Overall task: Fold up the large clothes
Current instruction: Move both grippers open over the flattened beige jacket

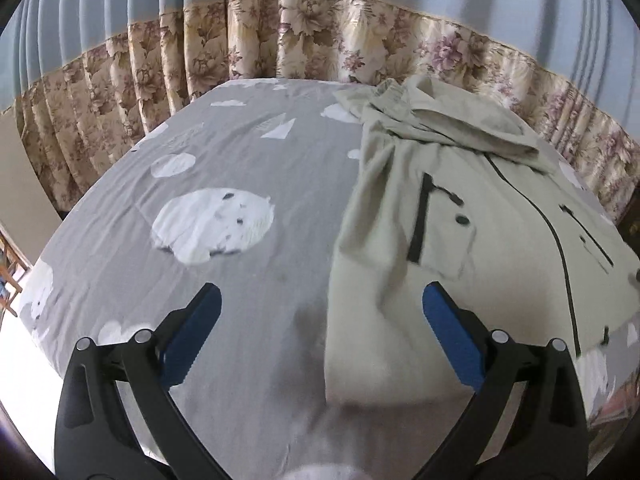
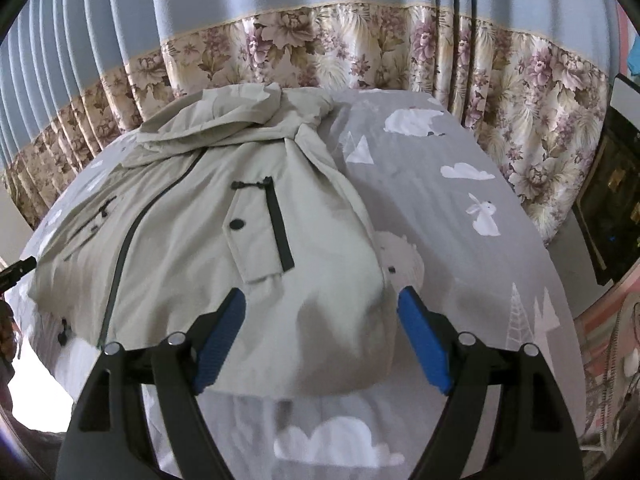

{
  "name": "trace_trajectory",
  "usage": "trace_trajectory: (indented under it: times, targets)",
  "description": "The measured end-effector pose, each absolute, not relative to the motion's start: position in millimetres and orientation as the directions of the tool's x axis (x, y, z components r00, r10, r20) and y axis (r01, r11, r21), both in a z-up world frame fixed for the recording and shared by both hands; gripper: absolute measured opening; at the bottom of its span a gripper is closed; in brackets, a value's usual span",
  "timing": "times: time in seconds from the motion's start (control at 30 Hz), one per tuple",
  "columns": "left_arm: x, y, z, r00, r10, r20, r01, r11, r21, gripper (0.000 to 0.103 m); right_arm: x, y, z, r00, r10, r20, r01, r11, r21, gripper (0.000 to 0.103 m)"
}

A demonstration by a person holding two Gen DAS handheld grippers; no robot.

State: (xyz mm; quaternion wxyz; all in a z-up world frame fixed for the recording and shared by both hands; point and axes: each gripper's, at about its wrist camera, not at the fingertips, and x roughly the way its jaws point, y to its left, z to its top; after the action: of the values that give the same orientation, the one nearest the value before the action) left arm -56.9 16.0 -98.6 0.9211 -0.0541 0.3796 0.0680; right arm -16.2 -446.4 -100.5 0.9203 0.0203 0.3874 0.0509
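Note:
A pale beige hooded jacket (image 2: pixel 208 240) with black zips lies front up on the bed, its hood (image 2: pixel 236 116) bunched at the far end. In the left wrist view the jacket (image 1: pixel 472 240) fills the right half. My left gripper (image 1: pixel 320 312) is open and hovers over the jacket's left hem edge, nothing pressed between its blue pads. My right gripper (image 2: pixel 320 312) is open above the jacket's near right hem corner, the cloth lying under the gap and untouched by the pads. The left sleeve is folded under or hidden.
The bed (image 1: pixel 224 184) has a grey sheet printed with white clouds and animals (image 2: pixel 484 216). Floral and blue curtains (image 2: pixel 360 52) hang close behind it. A dark cabinet (image 2: pixel 612 184) stands at the right. The other gripper's tip (image 2: pixel 18 268) shows at the left edge.

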Motion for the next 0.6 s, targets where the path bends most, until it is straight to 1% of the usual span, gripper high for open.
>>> trace_trajectory:
  times: [0.07, 0.23, 0.3, 0.33, 0.37, 0.4, 0.43, 0.47, 0.5, 0.53, 0.57, 0.6]
  targets:
    - [-60, 11, -105, 0.693, 0.082, -0.717, -0.147, 0.989, -0.029, 0.1, -18, -450, -101, 0.7, 0.083, -0.709, -0.062, 0.997, 0.055, 0.079]
    - [-50, 5, -125, 0.665, 0.042, -0.746, -0.106, 0.994, -0.038, 0.1, -14, -465, -111, 0.682, 0.112, -0.722, -0.038, 0.992, 0.117, 0.079]
    - [-45, 0, -132, 0.655, 0.028, -0.755, -0.09, 0.995, -0.041, 0.098, -10, -466, -121, 0.664, 0.107, -0.74, -0.031, 0.993, 0.115, 0.079]
    - [-41, -4, -136, 0.643, 0.006, -0.766, -0.072, 0.996, -0.053, 0.098, -8, -466, -126, 0.652, 0.115, -0.749, -0.035, 0.992, 0.123, 0.076]
    - [-39, -8, -138, 0.648, 0.014, -0.761, -0.07, 0.997, -0.042, 0.097, -8, -465, -129, 0.649, 0.125, -0.751, -0.04, 0.991, 0.131, 0.064]
    - [-37, -12, -138, 0.654, 0.01, -0.756, -0.055, 0.998, -0.034, 0.093, -7, -463, -132, 0.641, 0.144, -0.754, -0.053, 0.988, 0.143, 0.056]
    - [-35, -18, -138, 0.658, 0.005, -0.753, -0.033, 0.999, -0.022, 0.086, -6, -458, -135, 0.632, 0.149, -0.76, -0.064, 0.988, 0.14, 0.045]
    - [-35, -23, -136, 0.666, -0.006, -0.746, -0.012, 1.0, -0.019, 0.069, -6, -455, -136, 0.635, 0.148, -0.759, -0.073, 0.989, 0.131, 0.026]
    - [-35, -27, -135, 0.67, -0.024, -0.742, 0.006, 1.0, -0.026, 0.049, -7, -452, -135, 0.635, 0.158, -0.756, -0.087, 0.987, 0.133, 0.018]
    - [-34, -30, -132, 0.668, -0.037, -0.743, 0.021, 0.999, -0.03, 0.037, -7, -446, -132, 0.638, 0.167, -0.752, -0.105, 0.986, 0.13, 0.011]
    - [-32, -33, -129, 0.668, -0.048, -0.743, 0.037, 0.999, -0.031, 0.011, -8, -443, -129, 0.64, 0.173, -0.749, -0.116, 0.985, 0.128, 0.006]
    - [-31, -32, -124, 0.673, -0.059, -0.737, 0.045, 0.998, -0.04, 0.01, -9, -440, -123, 0.641, 0.195, -0.742, -0.13, 0.981, 0.145, 0.006]
